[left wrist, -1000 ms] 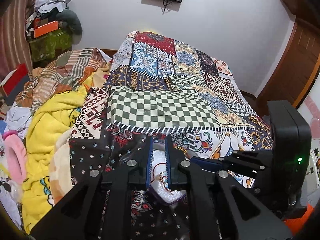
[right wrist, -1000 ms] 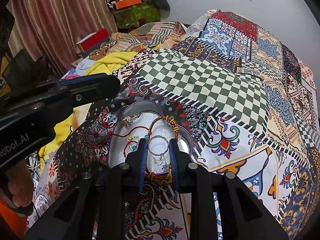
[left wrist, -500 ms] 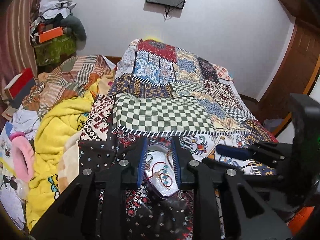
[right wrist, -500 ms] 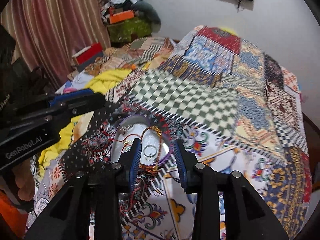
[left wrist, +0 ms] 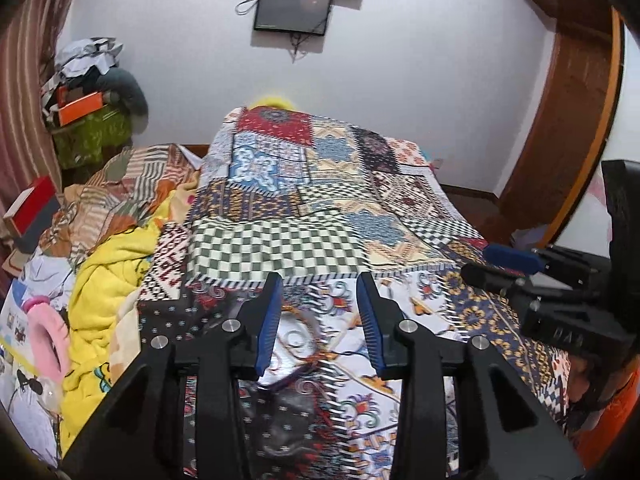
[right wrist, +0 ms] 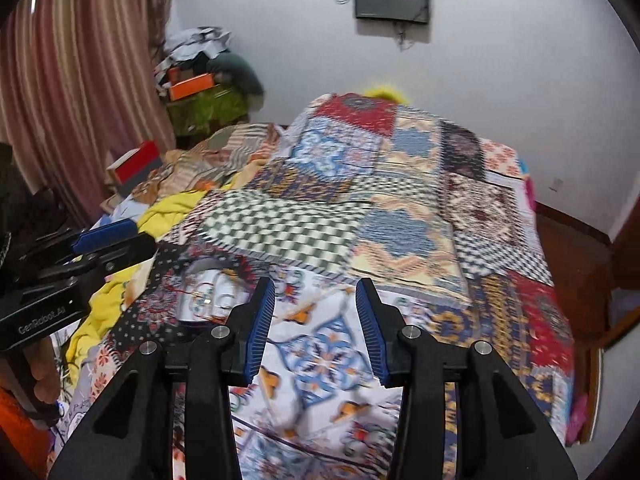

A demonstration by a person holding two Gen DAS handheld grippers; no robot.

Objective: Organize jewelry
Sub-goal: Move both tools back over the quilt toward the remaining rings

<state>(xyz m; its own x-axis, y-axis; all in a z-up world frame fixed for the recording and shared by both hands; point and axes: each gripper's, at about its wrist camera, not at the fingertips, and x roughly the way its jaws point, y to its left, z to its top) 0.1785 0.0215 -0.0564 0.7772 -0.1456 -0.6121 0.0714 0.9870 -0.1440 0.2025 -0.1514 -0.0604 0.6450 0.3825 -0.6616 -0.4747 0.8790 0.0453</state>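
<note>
Jewelry tray (right wrist: 208, 296), holding tangled red cords and rings, lies on the patchwork bed (right wrist: 400, 216) ahead and left of the released, empty right tool (right wrist: 315, 312), while the equally spread left tool (left wrist: 319, 308) hovers almost directly over it, evidently nearer.

Your jewelry tray (right wrist: 208, 294), a shallow silvery oval dish, lies flat on the patchwork bedspread (right wrist: 360, 220). You can see thin red cord and small rings inside it, too blurred to distinguish.
</note>
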